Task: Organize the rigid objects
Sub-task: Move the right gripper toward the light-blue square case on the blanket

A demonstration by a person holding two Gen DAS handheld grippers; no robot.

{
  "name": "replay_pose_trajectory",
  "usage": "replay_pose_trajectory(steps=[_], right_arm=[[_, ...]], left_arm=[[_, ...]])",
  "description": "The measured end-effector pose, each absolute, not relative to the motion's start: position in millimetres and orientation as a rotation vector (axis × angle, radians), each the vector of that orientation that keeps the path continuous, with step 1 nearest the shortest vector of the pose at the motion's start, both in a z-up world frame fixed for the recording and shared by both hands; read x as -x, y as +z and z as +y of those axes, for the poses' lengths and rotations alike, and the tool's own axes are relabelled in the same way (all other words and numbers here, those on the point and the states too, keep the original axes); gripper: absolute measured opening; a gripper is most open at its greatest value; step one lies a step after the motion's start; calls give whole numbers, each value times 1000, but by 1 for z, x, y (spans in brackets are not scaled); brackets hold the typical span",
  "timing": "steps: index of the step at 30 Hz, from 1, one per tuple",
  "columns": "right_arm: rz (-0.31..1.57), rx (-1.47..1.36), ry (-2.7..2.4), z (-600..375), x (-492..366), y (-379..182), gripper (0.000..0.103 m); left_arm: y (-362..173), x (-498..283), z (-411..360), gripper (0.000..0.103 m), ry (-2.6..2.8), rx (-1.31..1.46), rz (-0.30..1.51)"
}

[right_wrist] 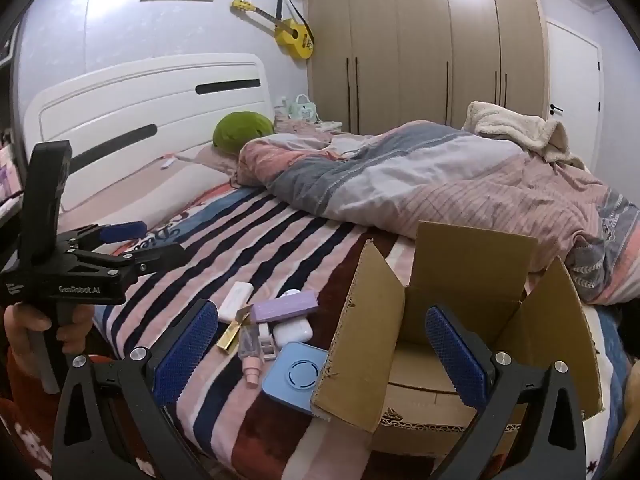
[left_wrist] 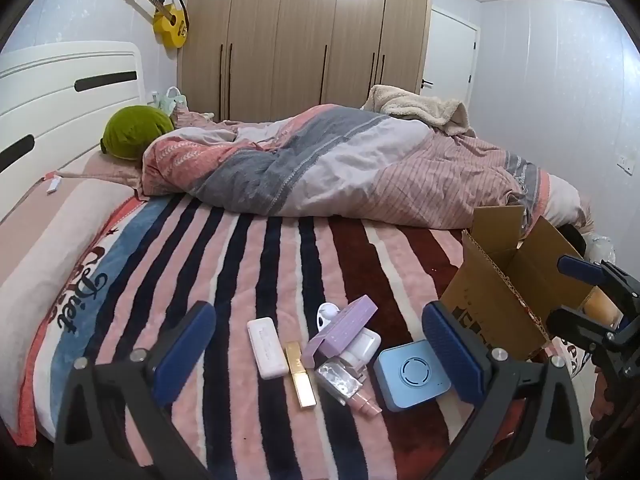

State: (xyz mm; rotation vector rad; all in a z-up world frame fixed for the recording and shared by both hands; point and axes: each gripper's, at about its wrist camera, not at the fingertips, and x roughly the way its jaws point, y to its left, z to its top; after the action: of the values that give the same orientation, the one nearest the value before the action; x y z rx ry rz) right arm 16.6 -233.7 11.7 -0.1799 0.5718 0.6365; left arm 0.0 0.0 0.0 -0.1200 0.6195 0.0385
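Observation:
A cluster of small items lies on the striped blanket: a white power bank, a gold lipstick tube, a purple box, a white earbud case, a pink bottle, and a blue square device. An open cardboard box stands to their right. My left gripper is open and empty above the cluster. My right gripper is open and empty, over the box's near flap.
A crumpled duvet covers the far half of the bed. A green cushion and long pillow lie by the white headboard. A wardrobe stands behind, with a yellow guitar on the wall.

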Motion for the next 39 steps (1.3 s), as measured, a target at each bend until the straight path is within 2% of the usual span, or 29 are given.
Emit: replay_pose_trajectory(steps=[22,39], right_arm=[[531,143,594,-239,-8,24,103],[464,231,514,-226,10,25,103]], left_arm=[[-6,-1,5,103,42,131,619],[-4,-2,-3,103,45,124,610]])
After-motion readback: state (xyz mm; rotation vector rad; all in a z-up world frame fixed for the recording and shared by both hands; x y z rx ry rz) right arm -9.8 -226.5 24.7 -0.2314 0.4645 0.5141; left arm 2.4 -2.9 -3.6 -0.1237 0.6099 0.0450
